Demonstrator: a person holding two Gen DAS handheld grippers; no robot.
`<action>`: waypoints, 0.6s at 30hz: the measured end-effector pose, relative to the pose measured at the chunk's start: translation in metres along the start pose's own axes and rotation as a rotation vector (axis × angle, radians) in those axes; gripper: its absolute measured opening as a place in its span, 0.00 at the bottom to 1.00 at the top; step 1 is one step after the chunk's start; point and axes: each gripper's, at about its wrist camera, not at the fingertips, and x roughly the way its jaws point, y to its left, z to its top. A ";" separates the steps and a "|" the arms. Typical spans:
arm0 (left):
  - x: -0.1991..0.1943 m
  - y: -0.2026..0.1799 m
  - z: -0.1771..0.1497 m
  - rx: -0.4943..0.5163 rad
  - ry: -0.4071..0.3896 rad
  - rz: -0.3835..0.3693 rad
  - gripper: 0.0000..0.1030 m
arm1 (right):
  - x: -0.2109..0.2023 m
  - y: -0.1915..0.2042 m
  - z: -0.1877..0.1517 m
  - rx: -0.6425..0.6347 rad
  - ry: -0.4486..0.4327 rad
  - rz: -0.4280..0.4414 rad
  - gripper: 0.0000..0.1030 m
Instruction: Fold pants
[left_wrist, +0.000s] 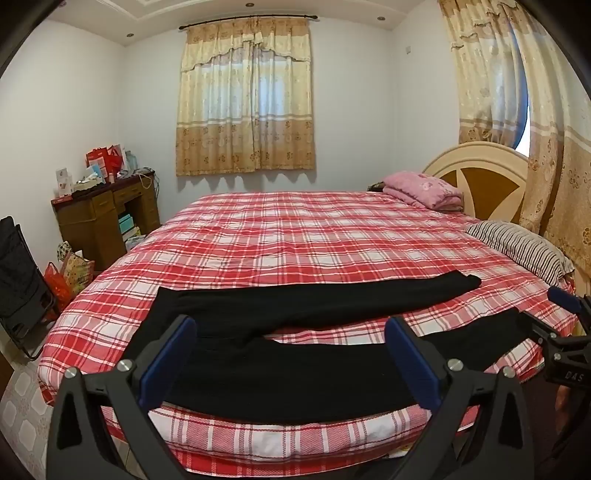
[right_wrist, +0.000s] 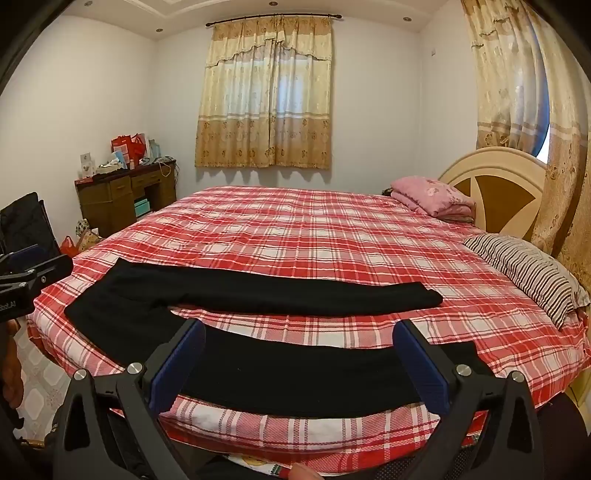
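Black pants (left_wrist: 280, 332) lie spread flat along the bed's (left_wrist: 332, 236) near edge — 2 legs apart. Left gripper (left_wrist: 291, 363) and right gripper (right_wrist: 299, 363) hover wide open, empty — striped pillow (right_wrist: 532, 273) by the headboard corner.

1 pr black pants (left_wrist: 280, 354), 2 legs spread. 1 bed (left_wrist: 295, 236) w/ plaid sheet. 2 grippers: left gripper (left_wrist: 291, 354), right gripper (right_wrist: 299, 358). 1 striped pillow (left_wrist: 524, 247), 1 pink folded blanket (left_wrist: 424, 188), 2 curtained windows, 1 wooden desk (left_wrist: 107, 218), 1 headboard (left_wrist: 484, 177).

Black pants (left_wrist: 280, 332) lie flat, legs spread apart, unfolded.
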 end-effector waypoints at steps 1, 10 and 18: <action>0.000 0.000 0.000 -0.001 0.001 -0.001 1.00 | 0.005 -0.004 0.000 -0.001 -0.001 -0.003 0.99; 0.001 0.001 -0.002 0.000 0.003 0.001 1.00 | 0.011 -0.007 -0.001 0.002 0.014 -0.010 0.99; 0.010 0.001 -0.008 0.001 0.026 -0.005 1.00 | 0.019 -0.008 -0.004 -0.008 0.044 -0.023 0.99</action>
